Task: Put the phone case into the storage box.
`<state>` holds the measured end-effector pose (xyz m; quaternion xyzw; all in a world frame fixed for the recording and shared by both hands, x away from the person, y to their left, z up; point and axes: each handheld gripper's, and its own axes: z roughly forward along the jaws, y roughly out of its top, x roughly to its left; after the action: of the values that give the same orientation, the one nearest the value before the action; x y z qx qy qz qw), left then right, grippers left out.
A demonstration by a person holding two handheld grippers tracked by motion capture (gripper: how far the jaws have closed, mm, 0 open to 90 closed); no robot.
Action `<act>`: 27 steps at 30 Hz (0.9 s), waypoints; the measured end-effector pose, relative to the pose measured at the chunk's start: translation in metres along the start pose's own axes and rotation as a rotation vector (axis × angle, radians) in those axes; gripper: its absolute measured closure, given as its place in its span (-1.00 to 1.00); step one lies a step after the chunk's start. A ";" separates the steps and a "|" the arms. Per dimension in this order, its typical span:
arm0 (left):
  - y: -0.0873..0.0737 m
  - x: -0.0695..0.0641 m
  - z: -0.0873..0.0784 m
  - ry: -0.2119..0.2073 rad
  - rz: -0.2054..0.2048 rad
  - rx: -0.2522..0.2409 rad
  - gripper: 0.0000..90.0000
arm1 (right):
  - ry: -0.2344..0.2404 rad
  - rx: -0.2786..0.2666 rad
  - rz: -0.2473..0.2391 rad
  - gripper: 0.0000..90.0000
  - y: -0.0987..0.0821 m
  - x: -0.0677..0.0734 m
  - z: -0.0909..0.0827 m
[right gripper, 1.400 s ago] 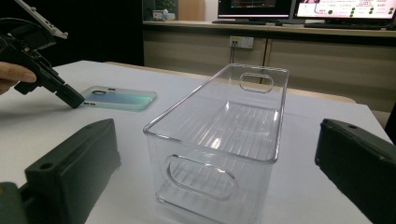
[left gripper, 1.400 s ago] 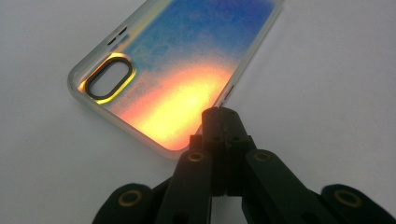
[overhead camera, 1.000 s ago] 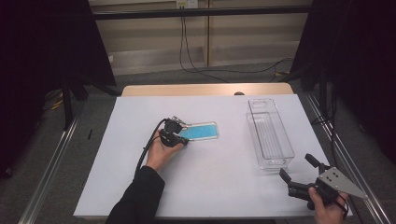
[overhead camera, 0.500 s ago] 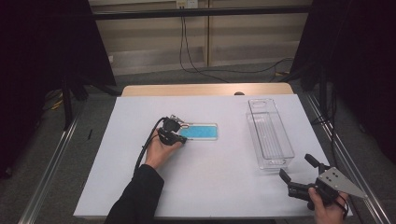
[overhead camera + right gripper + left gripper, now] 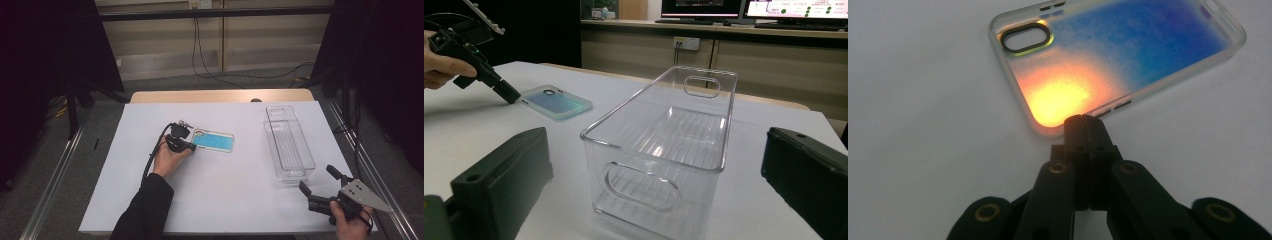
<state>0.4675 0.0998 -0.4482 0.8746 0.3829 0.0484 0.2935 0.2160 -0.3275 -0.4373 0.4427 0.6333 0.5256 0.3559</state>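
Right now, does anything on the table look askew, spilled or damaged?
Nothing stands out. The phone case lies flat and whole on the white sheet, the shut left gripper at its edge. The clear bin stands upright, empty.

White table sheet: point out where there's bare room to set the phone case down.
Free: the wide stretch of white sheet between the phone case and the clear bin, and the near middle. The bin itself is empty. Crowded: around the left gripper at the case, and the near right corner by the right gripper.
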 end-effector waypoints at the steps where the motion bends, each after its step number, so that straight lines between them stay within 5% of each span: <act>1: 0.000 0.000 0.000 0.000 0.000 0.000 1.00 | -0.001 -0.003 0.003 -1.00 0.000 0.000 0.000; 4: 0.002 0.000 0.001 0.030 0.005 -0.002 1.00 | -0.001 -0.002 0.003 -1.00 0.000 0.000 0.000; 27: 0.010 0.011 0.006 0.050 -0.030 -0.009 1.00 | 0.000 -0.004 0.004 -1.00 0.000 0.000 0.000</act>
<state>0.4831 0.0991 -0.4497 0.8659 0.4031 0.0672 0.2885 0.2158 -0.3273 -0.4370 0.4433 0.6312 0.5276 0.3560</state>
